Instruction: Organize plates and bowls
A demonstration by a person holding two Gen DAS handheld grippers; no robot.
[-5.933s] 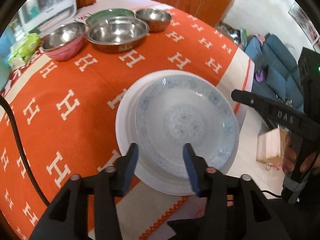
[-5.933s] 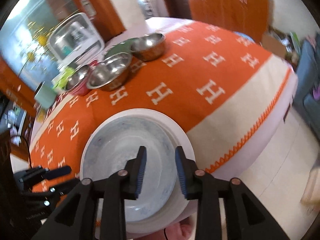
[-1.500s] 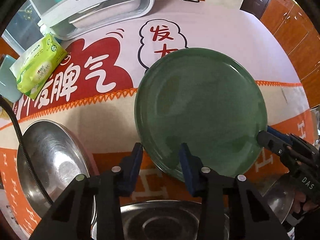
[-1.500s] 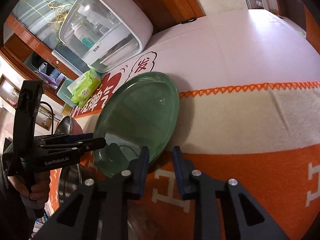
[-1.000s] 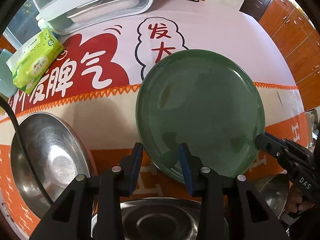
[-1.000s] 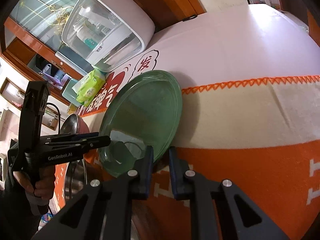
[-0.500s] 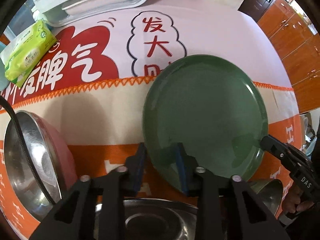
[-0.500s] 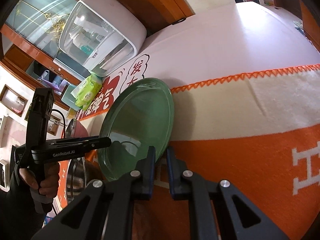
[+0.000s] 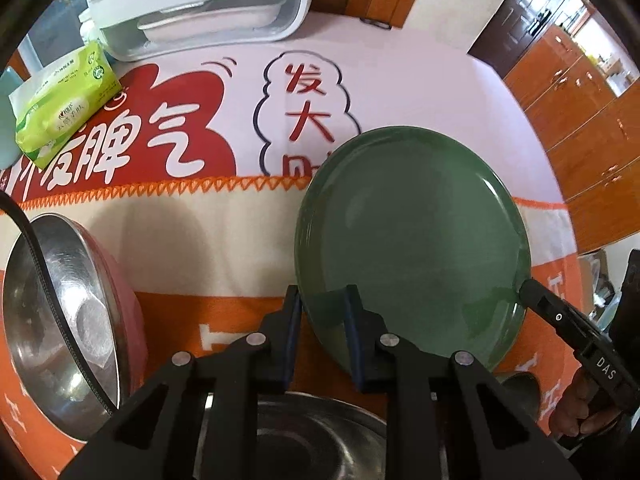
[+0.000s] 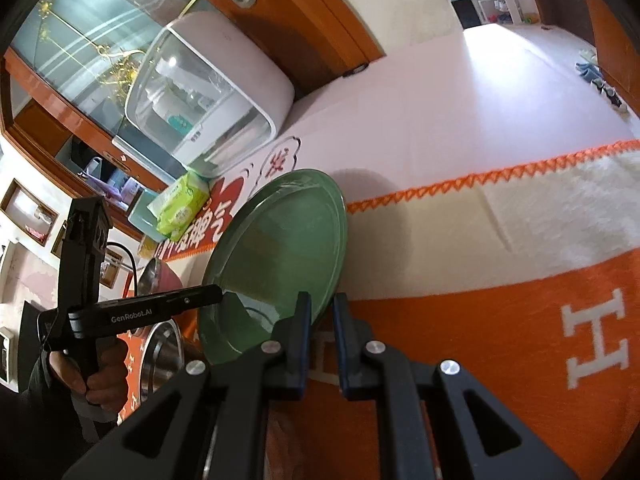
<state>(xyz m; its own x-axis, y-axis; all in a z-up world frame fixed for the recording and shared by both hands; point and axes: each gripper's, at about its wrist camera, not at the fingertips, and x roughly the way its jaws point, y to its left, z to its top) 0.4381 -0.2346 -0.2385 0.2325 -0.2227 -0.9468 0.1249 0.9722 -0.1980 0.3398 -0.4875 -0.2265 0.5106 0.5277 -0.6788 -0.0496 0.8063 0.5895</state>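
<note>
Gripping the tilted green plate (image 9: pixel 412 240) by opposite rim edges: left gripper (image 9: pixel 322 300), jaws just closing, and right gripper (image 10: pixel 320 312), both clamped.

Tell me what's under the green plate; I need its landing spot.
Under the tilted green plate: the orange-and-cream blanket and a steel bowl's rim. The patch directly beneath is covered.

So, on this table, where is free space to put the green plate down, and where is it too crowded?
Free: the pale cloth beyond the green plate, right of the white appliance, and the orange blanket to the plate's right. Crowded: the near-left side, with the pink-sided steel bowl, another steel bowl and the green tissue pack.
</note>
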